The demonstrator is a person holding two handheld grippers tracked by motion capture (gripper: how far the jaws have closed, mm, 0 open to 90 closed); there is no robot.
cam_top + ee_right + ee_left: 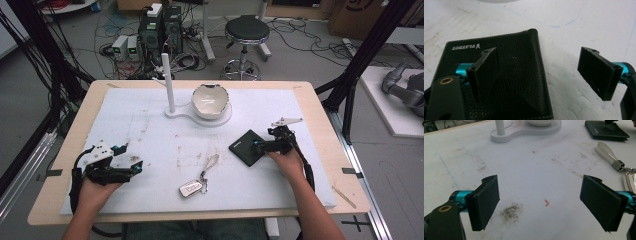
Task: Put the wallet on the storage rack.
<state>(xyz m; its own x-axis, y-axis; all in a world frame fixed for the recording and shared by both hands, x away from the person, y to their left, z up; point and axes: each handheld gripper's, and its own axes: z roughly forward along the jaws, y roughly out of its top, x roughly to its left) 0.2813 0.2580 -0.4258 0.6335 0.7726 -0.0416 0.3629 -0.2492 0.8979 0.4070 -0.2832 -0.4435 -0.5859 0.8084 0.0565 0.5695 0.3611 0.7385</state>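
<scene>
Nearest the person, at the left of the bench [65, 150], the left gripper [131, 156] rests low over the white mat [150, 115], held in the left hand [95, 192]. Its fingers [486, 202] are spread wide with nothing between them; in the left gripper view they frame bare, smudged mat with a small orange speck [546, 202] lying between them.

Near the front edge, between the two hands, lies a silver key fob [190, 188] with a metal tag [210, 163] joined to it by a ring, angled away toward the right.

Farther in and to the right, the right gripper [256, 146], held in the right hand [286, 162], sits at the black leather wallet [246, 146]. The wallet lies flat and closed on the mat, turned at an angle to the bench edge. In the right gripper view the fingers [486, 72] are spread apart: one stands over the wallet's cover, the other is off its folded edge, over bare mat. Whether the finger over the cover touches the leather cannot be told.

Beyond, near the middle of the far side, a white stand [175, 114] carries an upright post [168, 82] at its left and a white bowl [210, 100] at its right, well apart from both grippers.
</scene>
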